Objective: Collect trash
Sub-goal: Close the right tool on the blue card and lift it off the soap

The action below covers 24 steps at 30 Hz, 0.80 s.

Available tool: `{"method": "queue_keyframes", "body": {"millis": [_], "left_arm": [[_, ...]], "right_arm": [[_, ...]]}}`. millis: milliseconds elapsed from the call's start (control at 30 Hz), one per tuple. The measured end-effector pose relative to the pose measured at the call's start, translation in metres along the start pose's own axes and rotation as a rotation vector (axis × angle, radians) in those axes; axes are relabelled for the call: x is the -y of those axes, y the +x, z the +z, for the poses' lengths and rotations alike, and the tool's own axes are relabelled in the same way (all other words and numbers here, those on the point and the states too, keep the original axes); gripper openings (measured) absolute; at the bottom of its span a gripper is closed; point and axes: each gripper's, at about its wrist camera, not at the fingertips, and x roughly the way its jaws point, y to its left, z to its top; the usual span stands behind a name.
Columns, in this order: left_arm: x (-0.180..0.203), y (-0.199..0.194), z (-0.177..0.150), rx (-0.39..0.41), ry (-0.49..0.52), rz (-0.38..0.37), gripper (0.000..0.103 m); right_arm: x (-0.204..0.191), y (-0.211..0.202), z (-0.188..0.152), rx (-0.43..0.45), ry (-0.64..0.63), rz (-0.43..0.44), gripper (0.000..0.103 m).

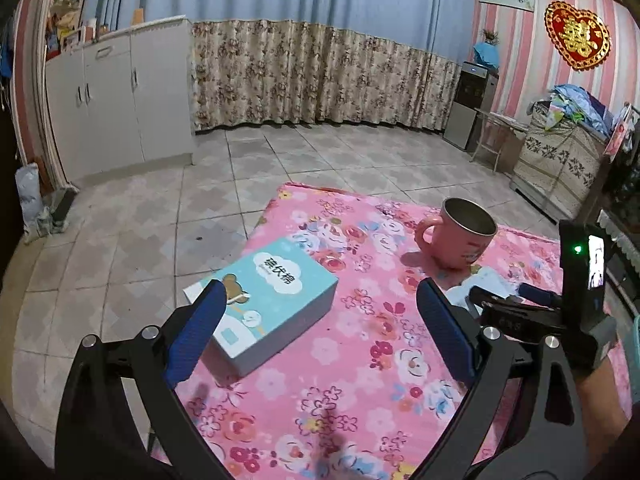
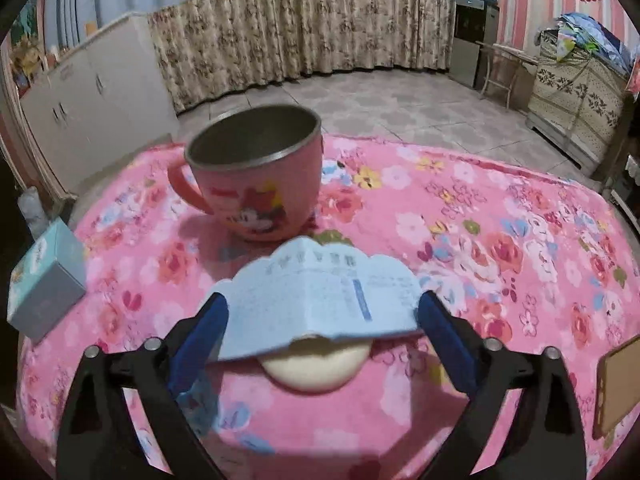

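Observation:
A light blue folded paper slip [image 2: 320,296] with a scalloped edge lies on the pink floral tablecloth [image 2: 480,240], partly covering a round cream piece [image 2: 316,368]. My right gripper [image 2: 324,300] is open around the slip, whose ends reach almost to both blue pads; I cannot see them pressing it. A pink cartoon mug [image 2: 256,184] stands upright just beyond it. In the left wrist view my left gripper [image 1: 320,292] hangs open over the cloth with nothing between its fingers. The right gripper [image 1: 504,298] is at the right, by the slip [image 1: 486,280] and mug [image 1: 460,236].
A teal tissue box [image 1: 268,300] lies by my left gripper's left finger, near the table's left edge. A tan flat object [image 2: 618,384] lies at the right edge. Beyond the table are tiled floor [image 1: 280,160], white cabinets [image 1: 120,100] and curtains.

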Motion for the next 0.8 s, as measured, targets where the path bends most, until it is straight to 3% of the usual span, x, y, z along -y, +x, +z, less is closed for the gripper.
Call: {"method": "queue_keyframes", "body": {"millis": [100,167,200,233,267,300,333,367,400,433,600,667,800], "left_arm": [[0.006,0.0,-0.001,-0.001,0.006,-0.009,0.093],[0.012,0.0,-0.001,-0.003,0.022,-0.015,0.093],[0.015,0.0,-0.001,-0.003,0.028,-0.017,0.093],[0.02,0.0,-0.002,-0.003,0.047,-0.02,0.093],[0.022,-0.001,-0.003,-0.001,0.057,-0.013,0.093],[0.023,-0.002,-0.003,0.0,0.064,-0.008,0.093],[0.024,-0.002,-0.003,0.0,0.063,-0.008,0.093],[0.024,-0.002,-0.003,0.001,0.058,-0.009,0.093],[0.023,-0.003,-0.002,0.001,0.051,-0.013,0.093],[0.023,-0.003,-0.002,0.001,0.045,-0.016,0.093],[0.022,-0.004,-0.001,0.002,0.038,-0.009,0.093],[0.022,-0.003,-0.001,0.002,0.04,-0.008,0.093],[0.023,-0.003,0.0,0.001,0.04,-0.008,0.093]], "right_arm": [[-0.005,-0.007,0.0,0.01,-0.046,0.008,0.061],[-0.003,-0.012,0.004,0.02,-0.04,0.027,0.031],[0.0,-0.015,0.007,0.008,-0.034,0.046,0.023],[0.004,-0.018,0.01,0.001,-0.021,0.08,0.009],[0.009,-0.022,0.012,0.004,-0.01,0.119,0.006],[0.014,-0.031,0.014,0.022,-0.016,0.138,0.007],[0.017,-0.038,0.014,0.04,-0.038,0.132,0.017],[0.02,-0.047,0.013,0.072,-0.064,0.117,0.06],[0.023,-0.059,0.009,0.122,-0.075,0.114,0.081],[0.024,-0.062,0.007,0.135,-0.094,0.114,0.088],[0.023,-0.058,-0.008,0.104,-0.216,0.009,0.082],[0.029,-0.055,-0.011,0.085,-0.221,0.001,0.072],[0.037,-0.046,-0.014,0.056,-0.223,-0.003,0.065]]}}
